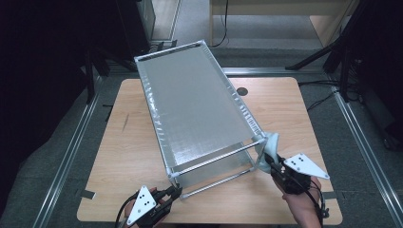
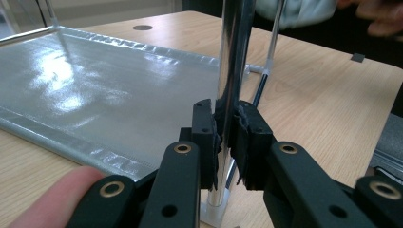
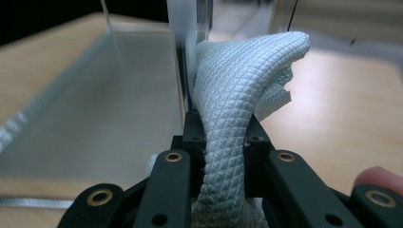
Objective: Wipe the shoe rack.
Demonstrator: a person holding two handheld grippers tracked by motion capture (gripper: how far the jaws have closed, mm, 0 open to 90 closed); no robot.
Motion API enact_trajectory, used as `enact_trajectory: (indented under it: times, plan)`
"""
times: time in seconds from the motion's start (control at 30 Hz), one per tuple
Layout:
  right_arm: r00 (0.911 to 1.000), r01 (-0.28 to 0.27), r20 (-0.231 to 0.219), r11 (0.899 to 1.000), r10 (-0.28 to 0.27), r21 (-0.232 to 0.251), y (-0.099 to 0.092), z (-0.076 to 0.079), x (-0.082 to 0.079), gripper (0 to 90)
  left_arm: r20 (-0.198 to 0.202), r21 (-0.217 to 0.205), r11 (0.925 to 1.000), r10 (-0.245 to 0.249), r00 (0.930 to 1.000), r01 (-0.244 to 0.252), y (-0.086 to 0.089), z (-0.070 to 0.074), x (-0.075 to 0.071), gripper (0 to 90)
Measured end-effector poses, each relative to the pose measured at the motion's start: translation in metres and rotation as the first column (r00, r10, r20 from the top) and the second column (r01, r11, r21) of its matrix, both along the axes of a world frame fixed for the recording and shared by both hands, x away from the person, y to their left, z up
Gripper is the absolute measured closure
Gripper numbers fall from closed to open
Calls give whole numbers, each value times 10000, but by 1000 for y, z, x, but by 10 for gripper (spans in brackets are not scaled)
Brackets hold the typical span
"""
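1. While your left gripper (image 2: pixel 227 137) pinches the near-left post (image 2: pixel 233 71) of the rack (image 1: pixel 190 102), keep those jaws pressed tight on the chrome — that hold is what stops the frame from skating across the table (image 1: pixel 285 109).

2. Your right gripper (image 3: pixel 223 135) has its jaws clamped on a bunched cloth (image 3: pixel 237 95), with a fold standing up above the pads. In the high view the cloth (image 1: pixel 272 145) sits at the rack's near-right corner, about 4 o'clock from the table's centre, touching the upright there.

3. Wipe with the free fold, not the jaws. Lay the cloth flat against the post and draw it along the tube in one line — the black pads should never meet the metal.

4. Watch the grip depth. The cloth looks well seated, but if it starts sliding out, stop and re-pinch lower on the wad.

5. Push lightly. The rack looks light, and a hard shove toward 10 o'clock could likely twist it against your left hold.

6. Mind the silver liner (image 2: pixel 95 90) on the lower shelf; it seems thin, so keep the cloth from snagging its edge.

7. Work one upright at a time, then the rails, keeping the left gripper at 7 o'clock as your anchor.
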State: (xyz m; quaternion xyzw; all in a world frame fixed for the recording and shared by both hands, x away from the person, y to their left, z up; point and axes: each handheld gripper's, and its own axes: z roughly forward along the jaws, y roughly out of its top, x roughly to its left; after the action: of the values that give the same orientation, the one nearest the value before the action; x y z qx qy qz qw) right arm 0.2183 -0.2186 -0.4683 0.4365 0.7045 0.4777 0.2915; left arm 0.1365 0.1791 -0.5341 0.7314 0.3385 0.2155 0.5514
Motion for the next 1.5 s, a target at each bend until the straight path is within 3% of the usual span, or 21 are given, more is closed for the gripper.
enact_trajectory:
  times: [0.13,0.2,0.23,0.33,0.37,0.43,0.5,0.57,0.63,0.7,0.73,0.8,0.93,1.03,1.1,1.2,1.3,1.37,1.5]
  plan:
    - [9952,93,969,9991,-133,418,-1,18,-8,774,-26,46,10000,23,10000,-23,-1,0,0,791]
    - [9952,-17,979,9995,-15,330,0,16,-8,768,-64,8,10000,-64,10000,64,0,0,1,788]
    - [9965,-64,829,9996,41,279,0,13,-6,768,-84,-26,10000,-73,9999,72,0,-1,1,787]
    - [9984,-169,-546,9996,156,-229,-1,-13,6,768,-49,20,9999,-108,9999,108,-1,-1,1,769]
    - [9957,-198,-914,9991,163,-375,-1,-21,9,768,-36,46,9999,-116,9999,116,-1,-1,1,767]
    - [9815,-125,-1914,9943,-80,-1060,2,-42,16,768,-99,25,9998,-174,9998,174,-1,-2,1,747]
    - [9762,-140,-2164,9924,-129,-1220,4,-49,19,768,-79,245,9997,-53,10000,54,-3,-4,2,734]
    - [9816,-75,-1904,9939,-136,-1097,6,-44,18,768,-48,303,9995,-79,10000,80,-3,-5,2,731]
    - [9917,59,-1272,9963,-169,-860,6,-31,14,769,-34,253,9996,-95,9999,96,-3,-6,2,721]
    - [9982,171,-565,9985,-200,-525,6,-14,9,769,75,475,9977,489,9988,-492,-4,-6,3,622]
    - [9994,219,-259,9989,-230,-415,7,-8,7,769,-190,482,9959,779,9968,-769,-3,-5,5,569]
    - [9993,309,213,9994,-306,-155,7,3,2,770,-607,102,9973,730,9955,-726,0,-3,7,535]
    - [9967,207,779,9997,-213,89,7,11,-3,769,-654,-27,9993,380,9971,-383,0,-1,6,482]
    - [9993,44,381,10000,-45,11,6,4,2,768,-703,-11,9999,157,9974,-158,-1,-2,7,411]
    - [9992,6,-402,9998,-14,-182,5,-9,8,767,-761,47,10000,69,9971,-66,-1,-3,8,360]
    - [9877,-71,-1563,9987,-8,-503,5,-35,17,767,-1059,122,9999,-88,9943,101,0,-4,12,283]
    - [9792,-101,-2026,9971,-55,-755,6,-48,21,767,-1020,97,9999,54,9948,-44,2,-2,12,260]
    - [9845,-14,-1750,9984,-84,-561,7,-43,21,767,-903,1,10000,34,9959,-34,4,-2,12,254]
    - [9975,182,-678,9996,-195,-210,11,-17,16,758,-974,189,9989,454,9942,-437,0,-1,13,200]
